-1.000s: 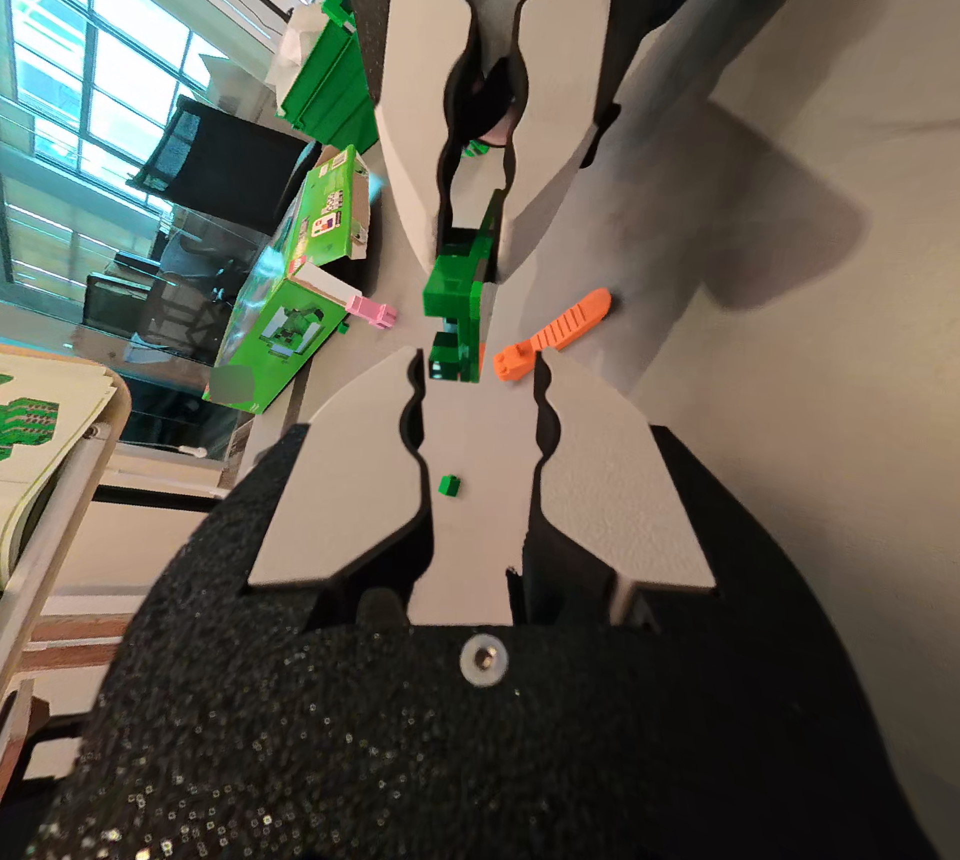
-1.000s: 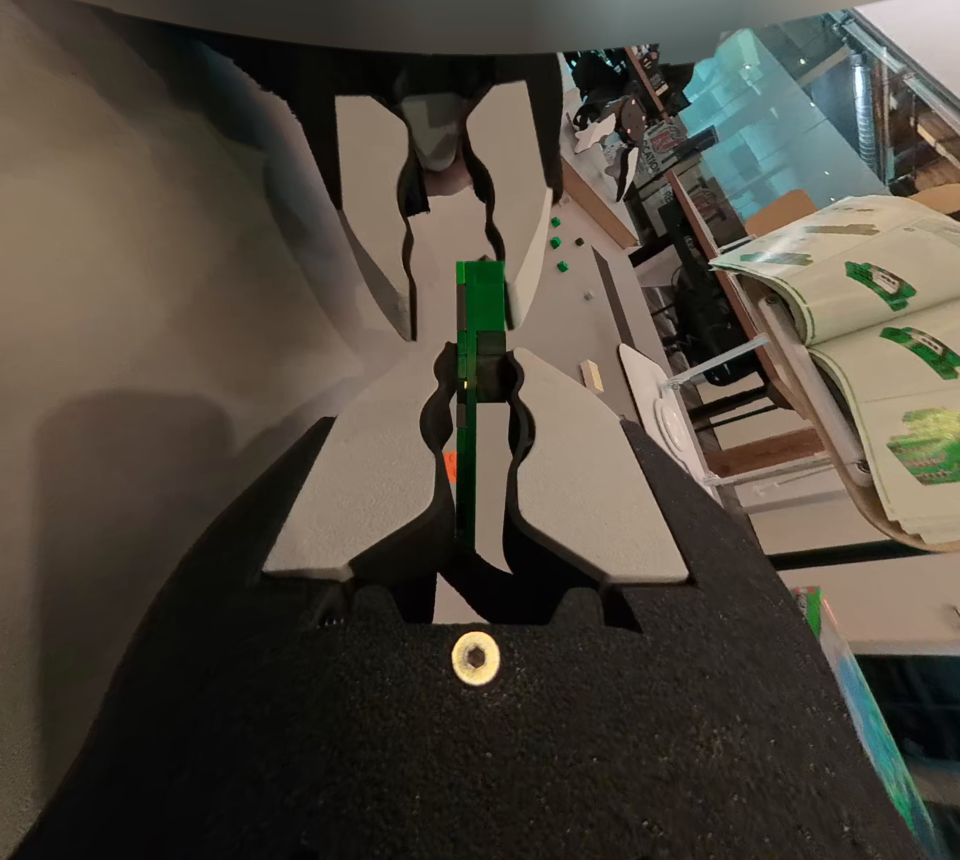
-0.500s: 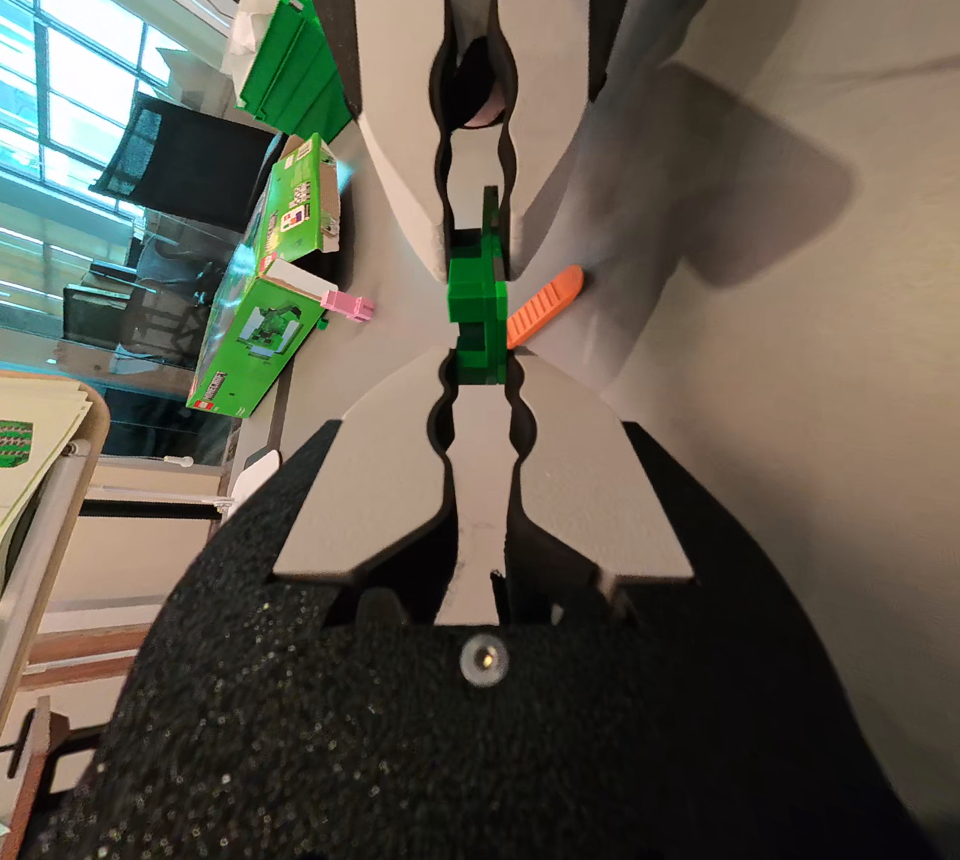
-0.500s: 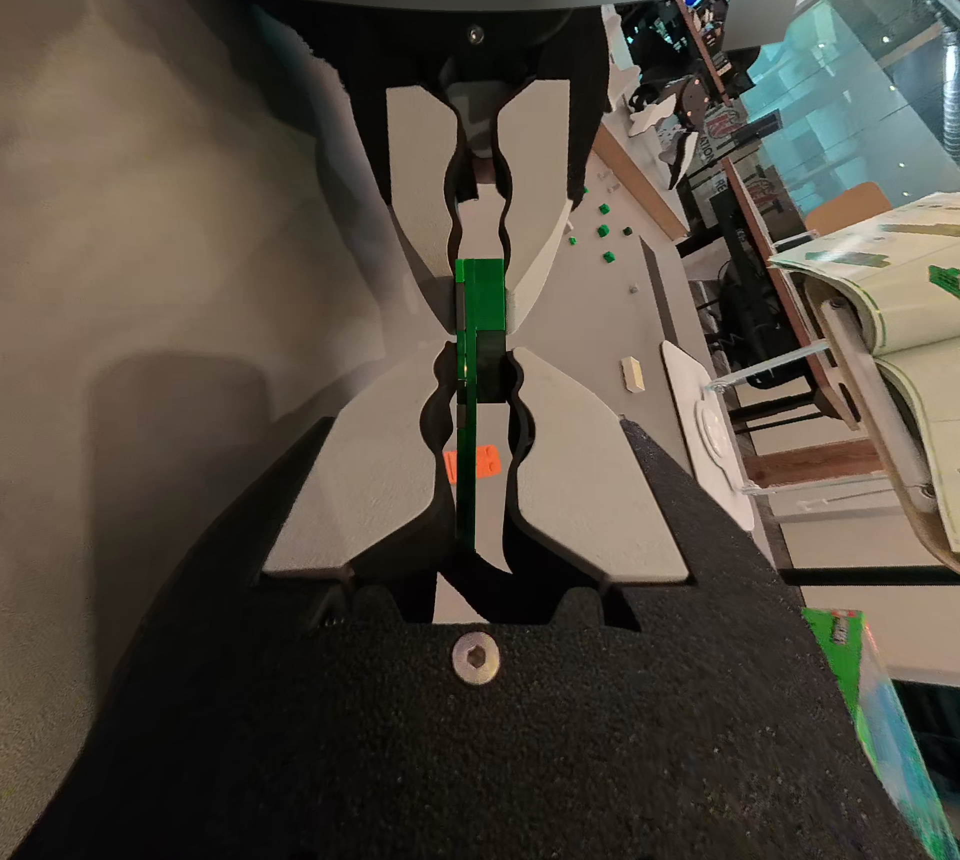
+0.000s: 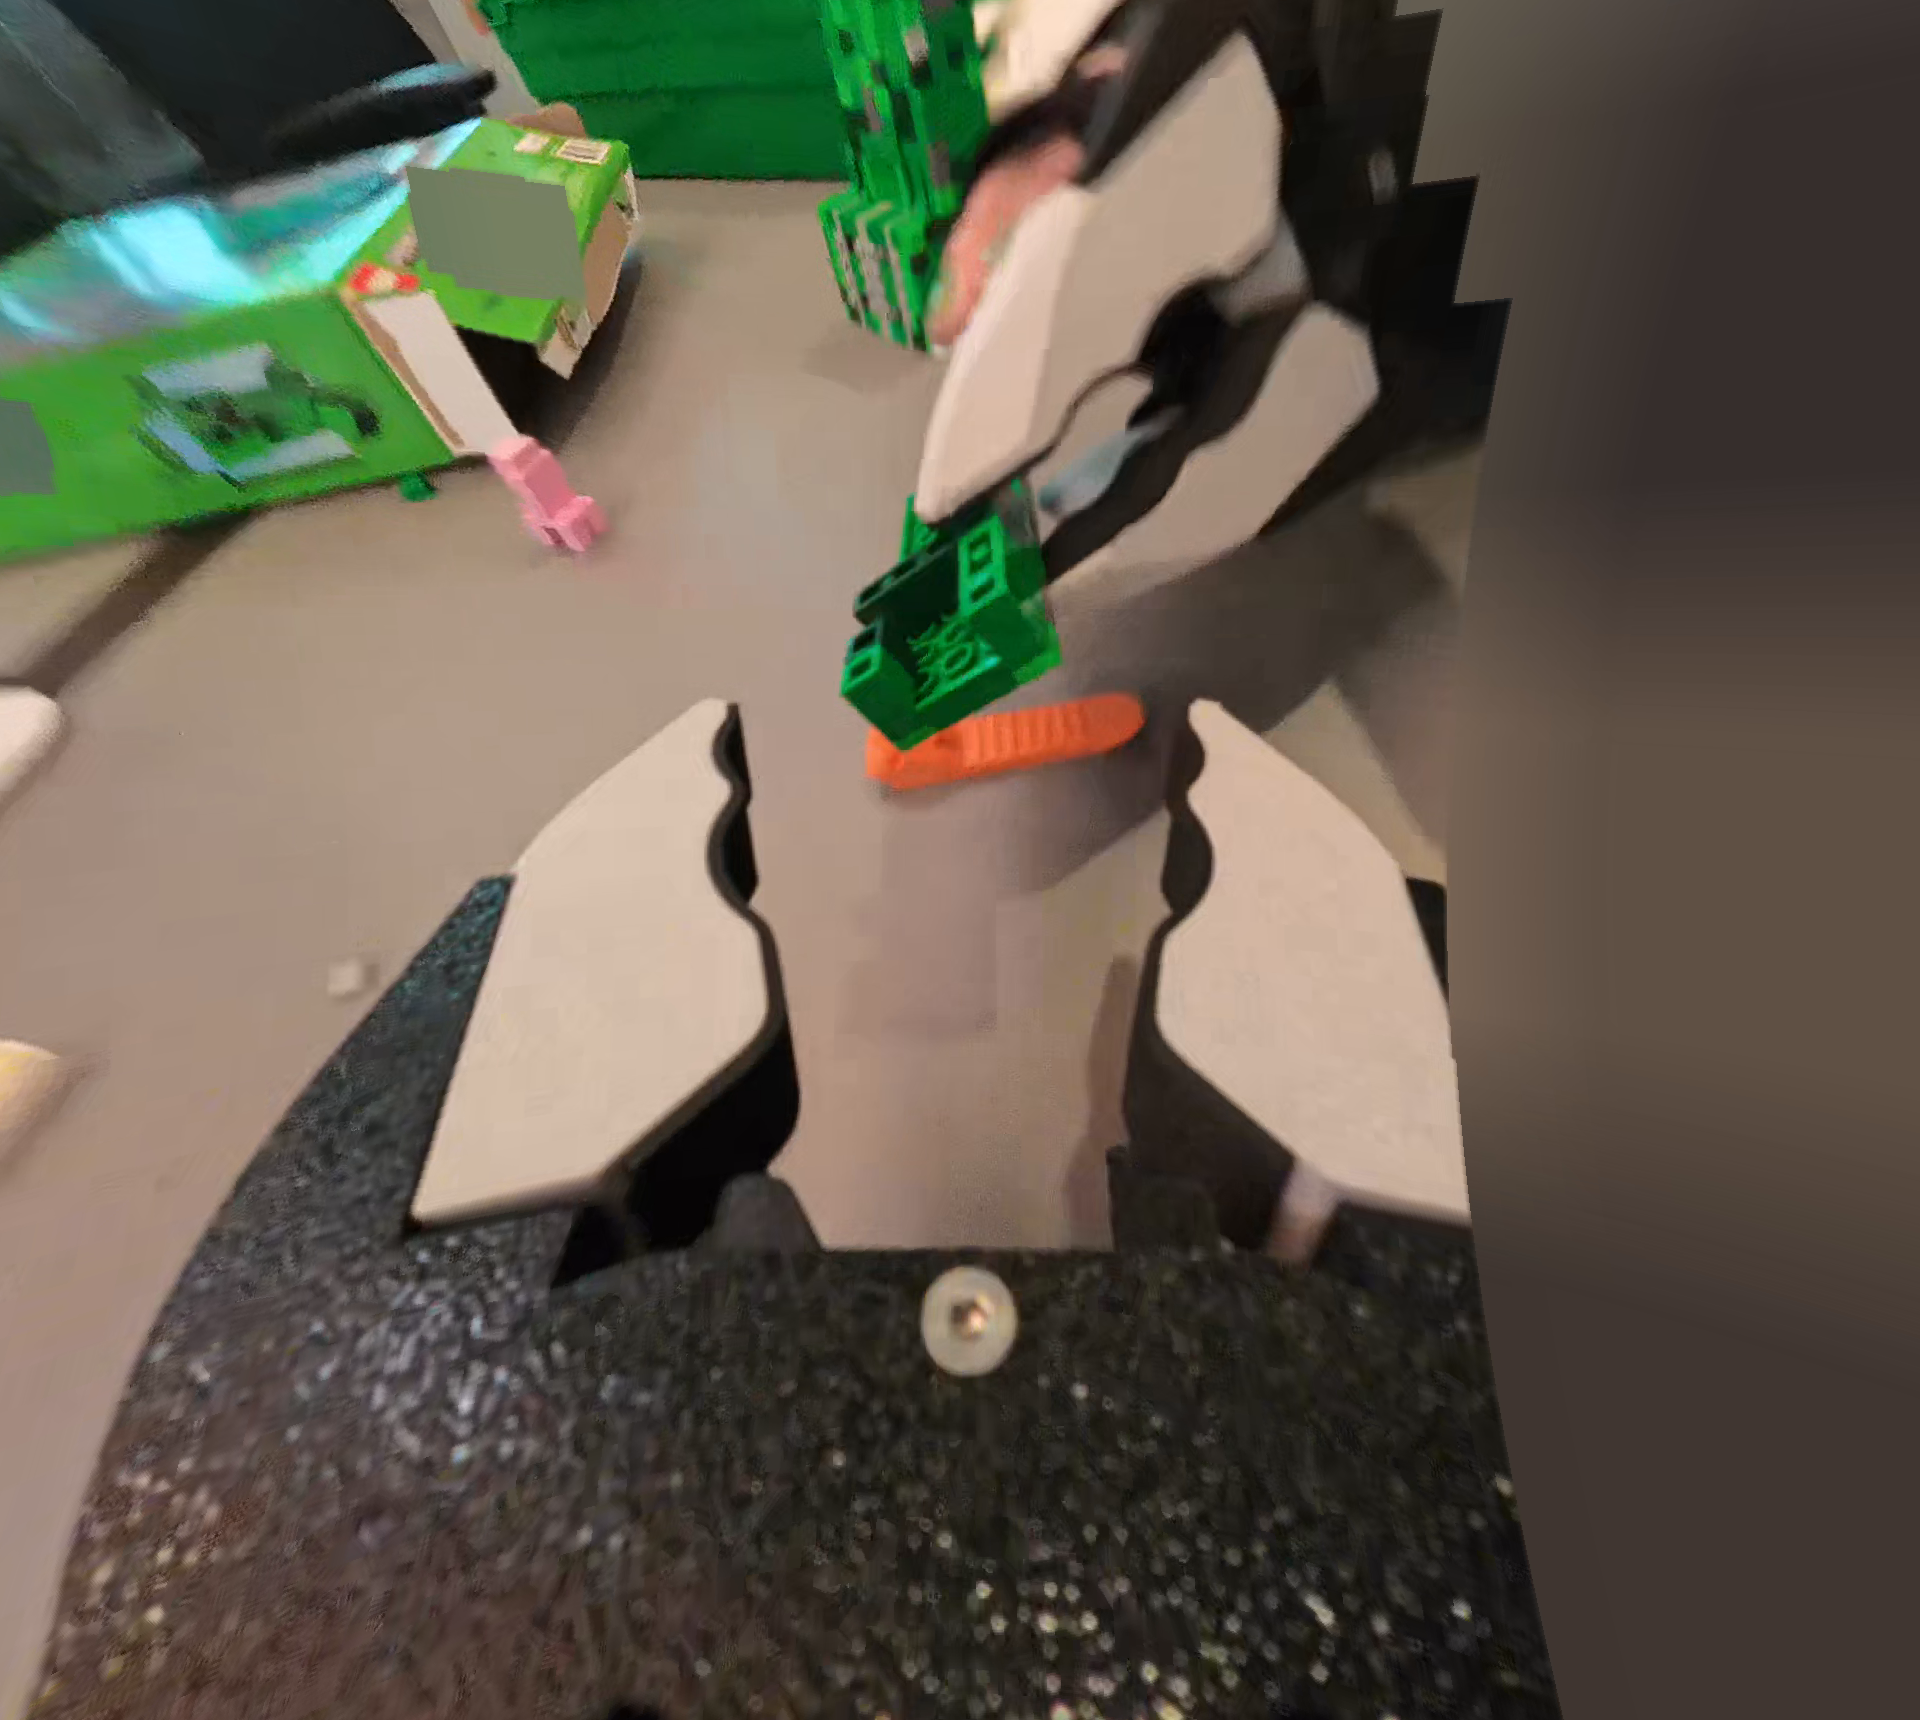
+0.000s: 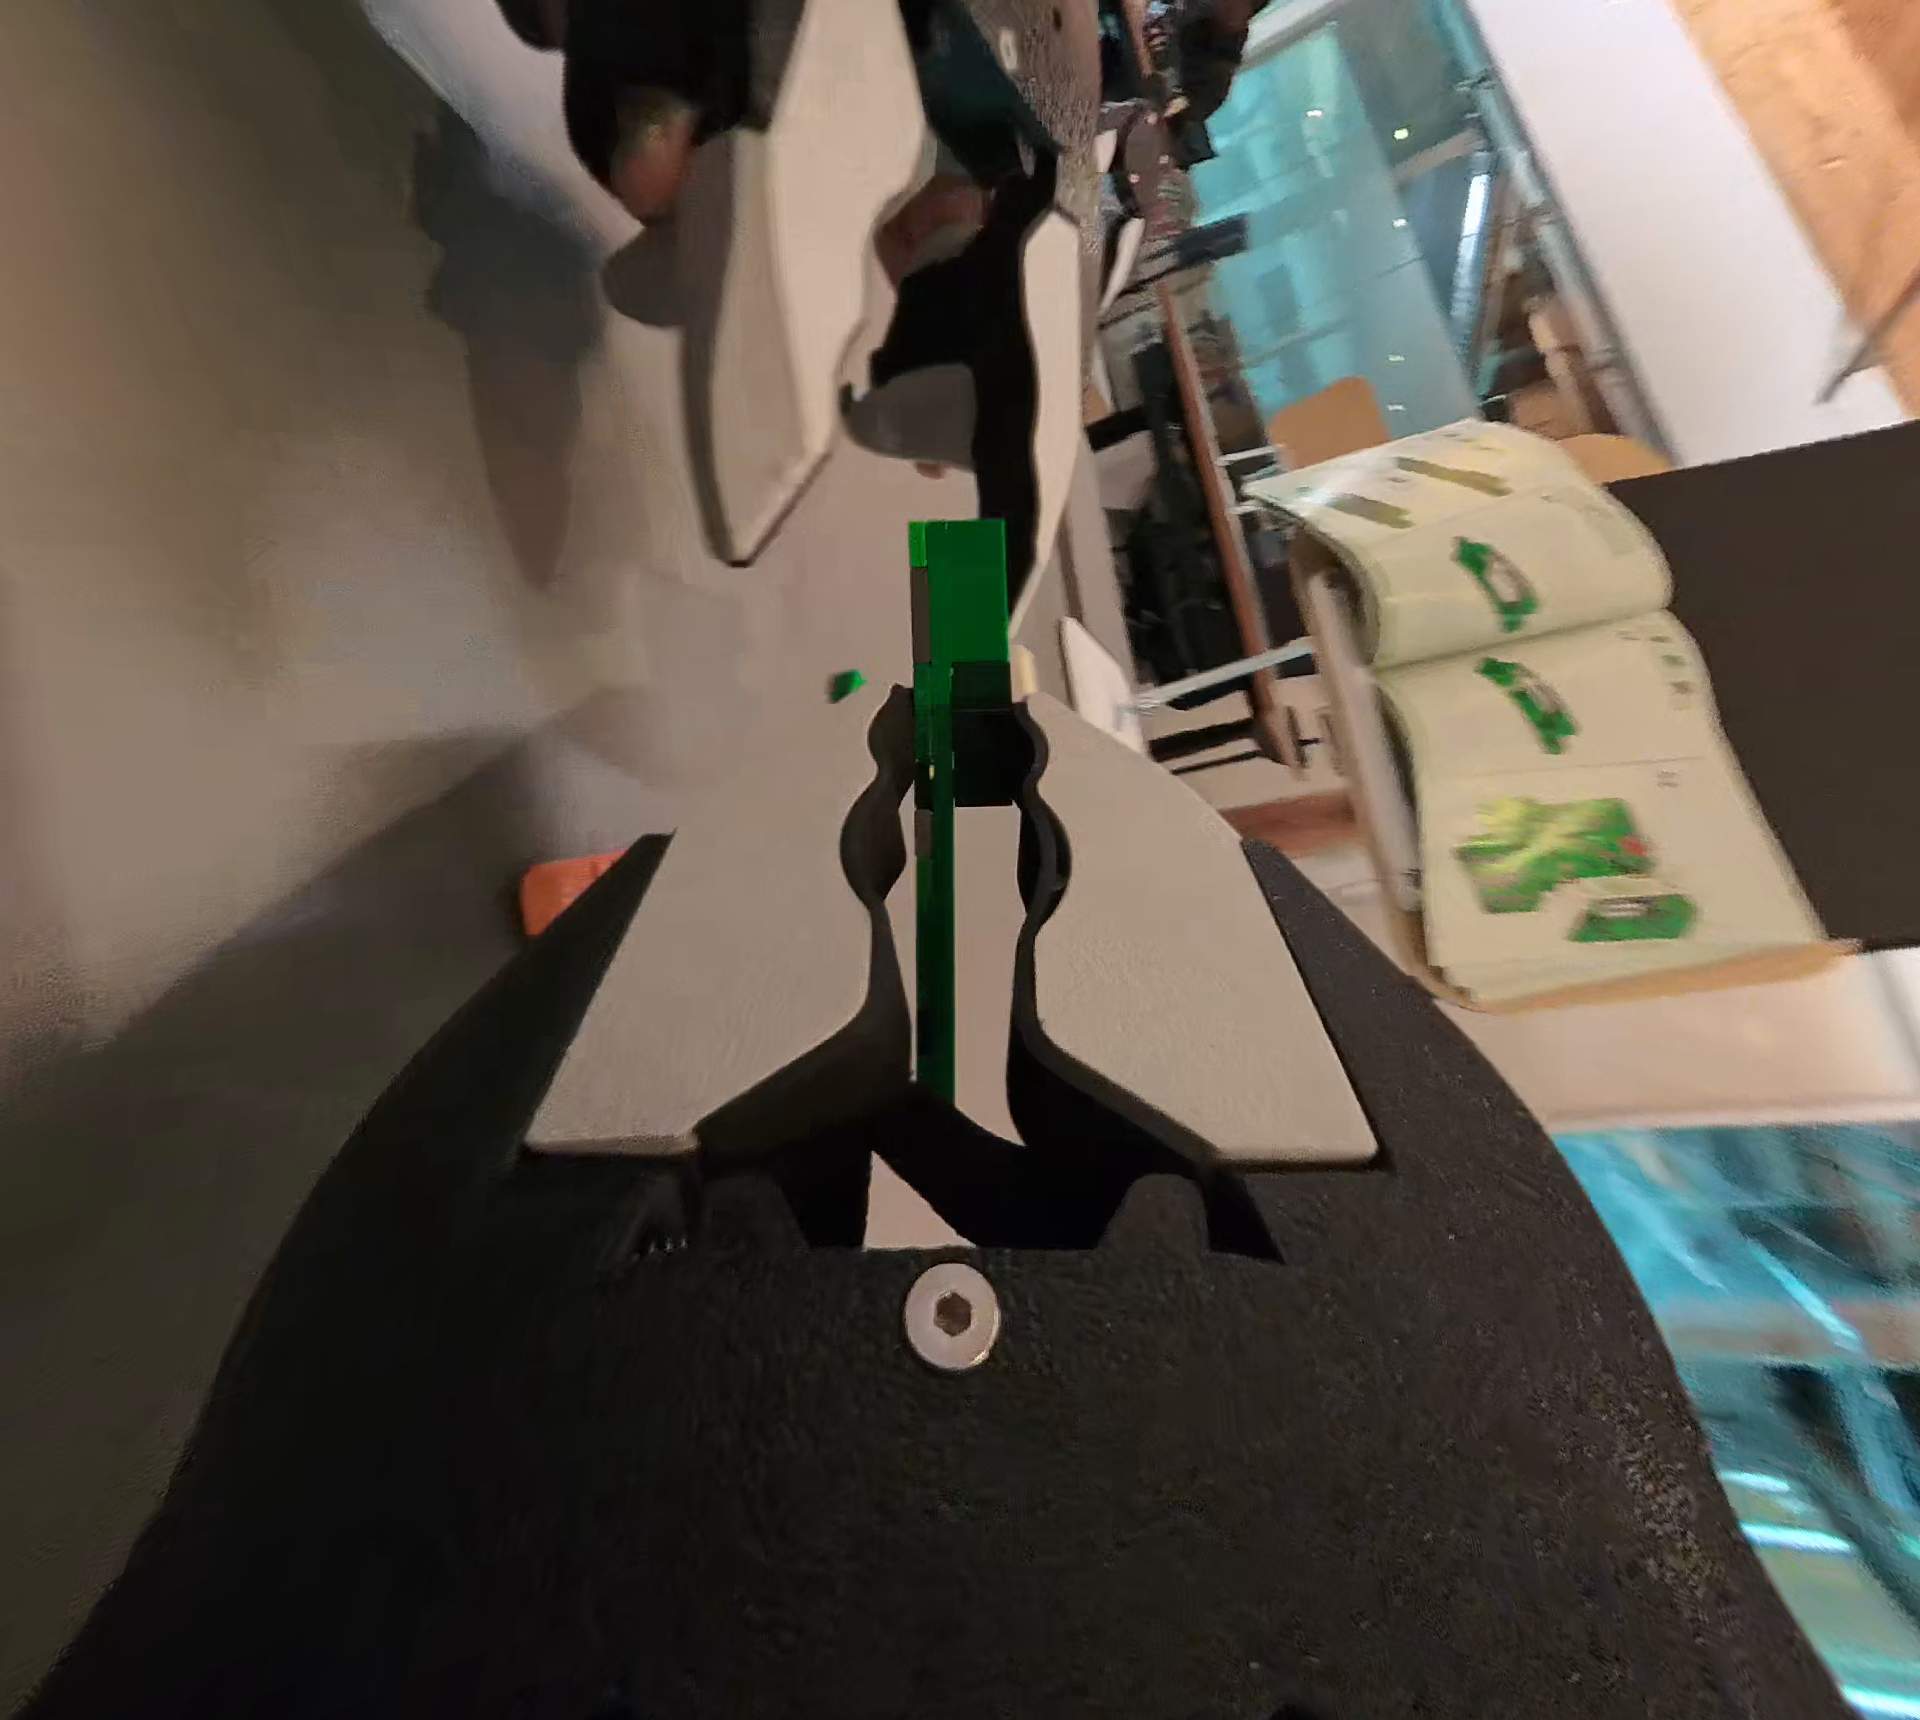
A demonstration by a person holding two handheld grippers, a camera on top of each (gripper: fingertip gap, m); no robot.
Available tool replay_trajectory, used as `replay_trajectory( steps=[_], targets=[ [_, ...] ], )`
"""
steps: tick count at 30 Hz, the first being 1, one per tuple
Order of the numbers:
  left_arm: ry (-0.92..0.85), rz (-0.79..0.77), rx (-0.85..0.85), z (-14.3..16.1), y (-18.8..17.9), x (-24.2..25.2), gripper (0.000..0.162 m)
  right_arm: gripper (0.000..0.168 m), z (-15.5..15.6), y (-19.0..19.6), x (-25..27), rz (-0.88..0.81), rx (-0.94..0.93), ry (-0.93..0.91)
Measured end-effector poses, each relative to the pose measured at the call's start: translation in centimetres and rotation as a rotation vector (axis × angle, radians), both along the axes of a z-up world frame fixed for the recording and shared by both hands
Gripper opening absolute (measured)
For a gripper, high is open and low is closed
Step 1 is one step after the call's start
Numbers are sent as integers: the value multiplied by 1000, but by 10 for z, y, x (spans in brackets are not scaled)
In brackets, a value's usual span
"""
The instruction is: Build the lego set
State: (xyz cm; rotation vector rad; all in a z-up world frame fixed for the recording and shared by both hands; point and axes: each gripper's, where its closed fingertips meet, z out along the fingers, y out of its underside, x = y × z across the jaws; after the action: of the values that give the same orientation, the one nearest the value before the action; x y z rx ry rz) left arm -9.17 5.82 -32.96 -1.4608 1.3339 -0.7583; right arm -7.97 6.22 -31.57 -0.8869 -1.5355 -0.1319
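My right gripper [image 6: 961, 714] is shut on a green lego assembly [image 6: 956, 590], a flat stack seen edge-on that sticks out past the fingertips. In the left wrist view the same assembly [image 5: 951, 631] hangs from the right gripper [image 5: 987, 527] above the grey table. My left gripper [image 5: 961, 725] is open wide and empty, just short of the assembly and apart from it. It also shows in the right wrist view [image 6: 881, 590], open, beyond the assembly.
An orange brick separator [image 5: 1008, 735] lies on the table under the assembly. A pink lego figure [image 5: 545, 496], green set boxes [image 5: 208, 403], a green lego tower [image 5: 904, 8] and a green bin [image 5: 665, 60] stand behind. An open instruction booklet [image 6: 1507, 683] and a small green piece [image 6: 847, 683] are nearby.
My left gripper, which had closed in around the green assembly, has opened wide and drawn back from it. The right gripper still holds the assembly. Both views have swung.
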Motion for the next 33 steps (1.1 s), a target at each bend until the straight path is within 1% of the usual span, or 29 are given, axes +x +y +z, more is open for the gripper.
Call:
replay_trajectory(
  steps=[3, 4, 6, 9, 11, 14, 16, 17, 18, 20, 24, 26, 27, 28, 30, 32, 33],
  targets=[
    [-107, 17, -232, 4, 2, 4, 67, 17, 5, 3, 1, -36, 130, -22],
    [-131, -9, -284, 6, -2, 6, 65, 17, 5, 3, 0, -45, 167, -39],
    [-174, 0, -345, 8, -3, 8, 58, 17, 3, 3, -1, -56, 220, -75],
    [-170, 31, -367, 5, -1, 9, 47, 17, -1, 2, -4, -55, 268, -115],
    [-154, 66, -343, 2, 3, 6, 36, 17, -2, 2, -5, -53, 277, -120],
    [-133, 52, -324, 0, 0, 3, 36, 19, -2, -2, -8, -23, 260, -81],
    [-107, 27, -314, -3, -2, -3, 36, 38, 2, -3, -4, -8, 231, -48],
    [-86, 16, -304, -5, -2, -9, 36, 45, 4, 1, 2, -13, 180, -29],
    [-75, -14, -287, -6, -3, -15, 36, 48, 4, 4, 7, -10, 100, 2],
    [-45, -77, -254, -7, -4, -29, 36, 45, 1, 11, 16, 14, -127, 66],
    [7, -97, -205, -13, 1, -55, 35, 20, 1, 34, 21, 20, -579, 204],
    [56, -103, -192, -19, 1, -59, 35, 12, -2, 47, 14, -24, -762, 150],
    [70, -104, -191, -21, 0, -60, 35, 8, -5, 55, 8, -69, -827, 97],
    [79, -112, -191, -23, -1, -58, 35, 8, -10, 62, 2, -118, -887, 22],
    [107, -115, -186, -27, -3, -56, 36, 3, -18, 75, -14, -219, -975, -99],
    [144, -115, -177, -32, -4, -55, 35, 4, -22, 80, -32, -265, -1085, -209],
    [157, -114, -175, -34, -4, -54, 36, 8, -25, 81, -40, -293, -1158, -272]
  ],
)
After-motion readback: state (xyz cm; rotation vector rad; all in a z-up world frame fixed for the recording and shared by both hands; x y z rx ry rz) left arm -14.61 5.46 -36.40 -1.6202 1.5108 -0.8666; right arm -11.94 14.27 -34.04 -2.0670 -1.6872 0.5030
